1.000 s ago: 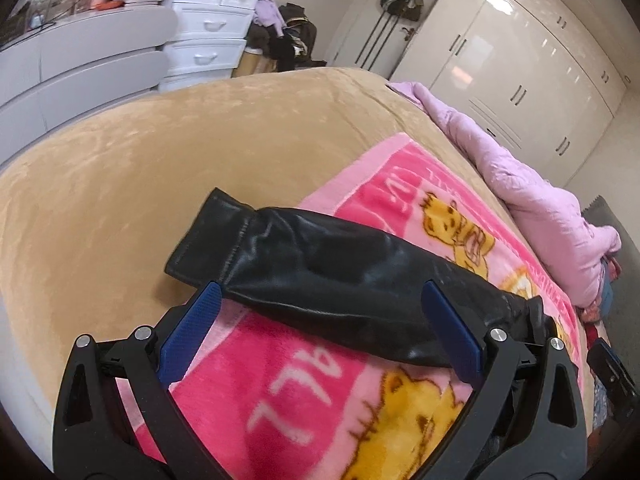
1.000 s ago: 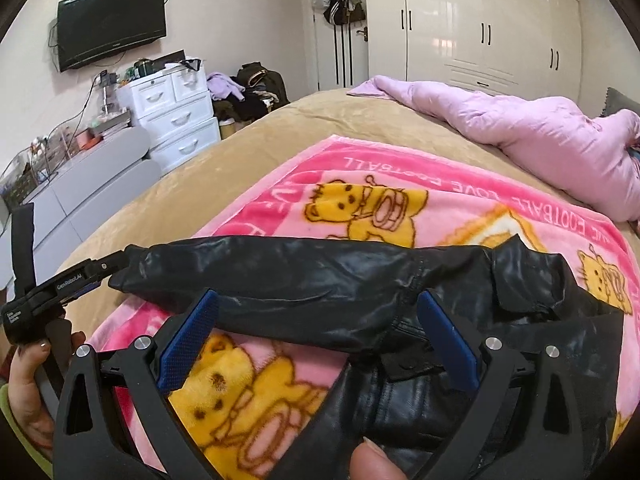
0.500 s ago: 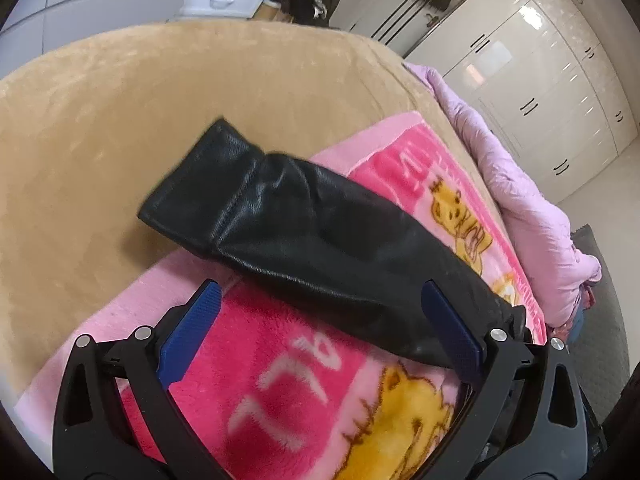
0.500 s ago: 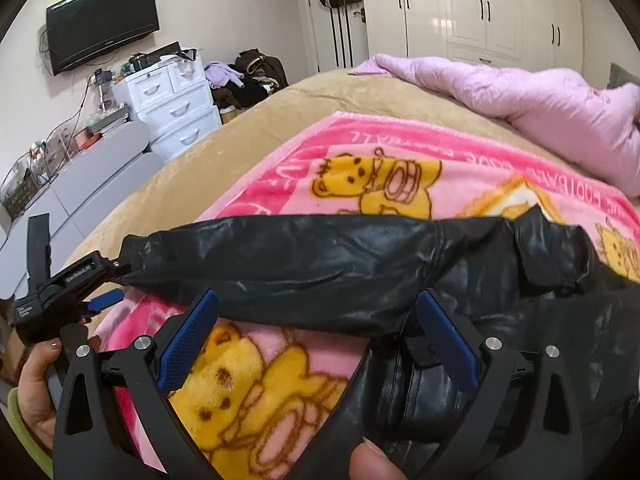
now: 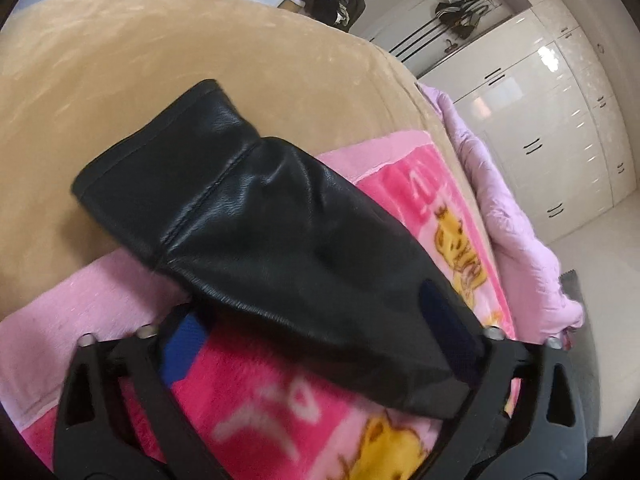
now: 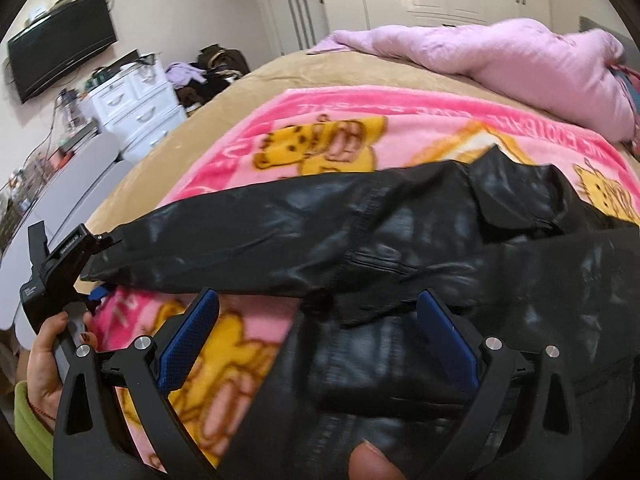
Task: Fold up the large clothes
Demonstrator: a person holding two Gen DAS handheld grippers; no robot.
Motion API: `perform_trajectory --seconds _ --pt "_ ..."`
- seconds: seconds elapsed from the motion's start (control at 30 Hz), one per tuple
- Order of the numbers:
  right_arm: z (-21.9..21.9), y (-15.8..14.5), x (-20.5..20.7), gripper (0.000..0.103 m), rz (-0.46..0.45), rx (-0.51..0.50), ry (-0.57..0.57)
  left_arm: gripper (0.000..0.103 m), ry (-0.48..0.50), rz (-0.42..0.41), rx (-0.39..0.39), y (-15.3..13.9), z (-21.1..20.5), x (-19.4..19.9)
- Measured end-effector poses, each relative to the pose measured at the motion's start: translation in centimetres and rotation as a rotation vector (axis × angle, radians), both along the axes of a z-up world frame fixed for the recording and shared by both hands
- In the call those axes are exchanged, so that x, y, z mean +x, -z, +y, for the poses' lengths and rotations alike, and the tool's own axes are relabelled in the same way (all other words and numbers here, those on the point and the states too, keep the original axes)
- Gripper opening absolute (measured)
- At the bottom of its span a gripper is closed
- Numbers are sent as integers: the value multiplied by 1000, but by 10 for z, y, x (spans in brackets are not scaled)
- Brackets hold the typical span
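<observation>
A black leather jacket [image 6: 400,240] lies on a pink cartoon blanket [image 6: 400,128] on the bed. Its sleeve [image 5: 248,216] stretches left, cuff over the tan bedspread [image 5: 120,80]. My left gripper [image 5: 316,344] is open, its blue pads astride the sleeve, which drapes over the jaws. In the right wrist view the left gripper [image 6: 92,248] sits at the sleeve's cuff end, held by a hand. My right gripper [image 6: 316,344] is open and empty, just above the jacket's body near the armpit.
A pink quilt [image 6: 520,60] is bunched at the bed's far right. White drawers [image 6: 136,108], a wall TV [image 6: 60,60] and a grey cabinet stand left of the bed. White wardrobes [image 5: 552,128] line the far wall.
My left gripper has moved forward along the sleeve, so the sleeve now lies between and over its pads. My right gripper has dropped closer to the jacket's body.
</observation>
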State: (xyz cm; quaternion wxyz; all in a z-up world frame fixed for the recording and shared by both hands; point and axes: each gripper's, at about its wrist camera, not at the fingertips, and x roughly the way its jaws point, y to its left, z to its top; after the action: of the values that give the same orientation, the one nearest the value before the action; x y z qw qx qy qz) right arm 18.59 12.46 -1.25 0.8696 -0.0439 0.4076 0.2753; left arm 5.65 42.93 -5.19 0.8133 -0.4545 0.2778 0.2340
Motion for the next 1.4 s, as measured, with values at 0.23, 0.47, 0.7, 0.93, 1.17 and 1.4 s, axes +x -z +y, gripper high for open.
perform_trajectory --seconds 0.23,0.47,0.7,0.93,1.17,1.4 --pt "-29 0 22 41 -33 -25 98 6 35 -101 51 -16 -1 1" --pt "-20 18 67 7 45 -24 93 0 94 -340 125 -68 -20 -12" --pt "32 58 96 5 184 -50 35 0 187 -488 189 -104 -47 -10" --pt "42 60 87 4 178 -106 13 0 226 -474 201 -111 -58 -2" --pt "-18 -3 51 4 60 31 9 0 236 -478 217 -118 -65 -6" --pt "-95 -32 19 5 -78 -30 126 0 273 -478 253 -128 -91 -9"
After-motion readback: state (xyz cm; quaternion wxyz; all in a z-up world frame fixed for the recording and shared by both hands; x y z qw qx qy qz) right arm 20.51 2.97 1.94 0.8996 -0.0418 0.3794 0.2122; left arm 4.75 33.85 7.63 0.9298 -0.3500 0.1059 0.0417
